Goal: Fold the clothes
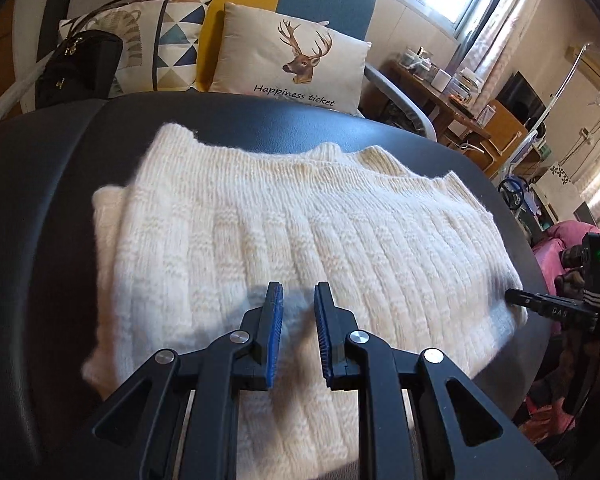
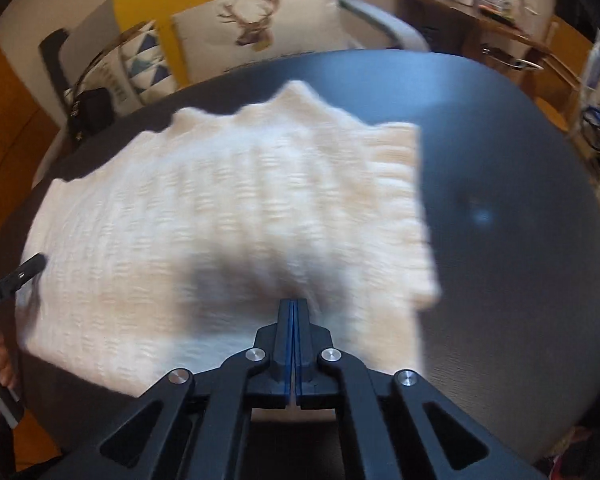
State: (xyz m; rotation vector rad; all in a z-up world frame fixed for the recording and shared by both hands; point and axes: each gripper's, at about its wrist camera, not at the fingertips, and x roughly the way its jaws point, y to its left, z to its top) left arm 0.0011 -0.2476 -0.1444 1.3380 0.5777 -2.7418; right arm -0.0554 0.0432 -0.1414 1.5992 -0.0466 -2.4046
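My left fingers [image 1: 298, 296] hang slightly spread over the sweater [image 1: 284, 236], pinching nothing. My right fingers [image 2: 293, 308] are pressed together, empty; that view's sweater is blurred, its near edge hidden.

Left gripper [image 1: 299, 294] angled down, jaws slightly apart, empty; right gripper [image 2: 293, 310] jaws pressed together, empty

A dark round table [image 1: 40, 184] carries 1 folded cream knit sweater [image 1: 284, 232].

Cream ribbed knit sweater [image 1: 284, 232], folded, flat on dark table [image 1: 40, 200].
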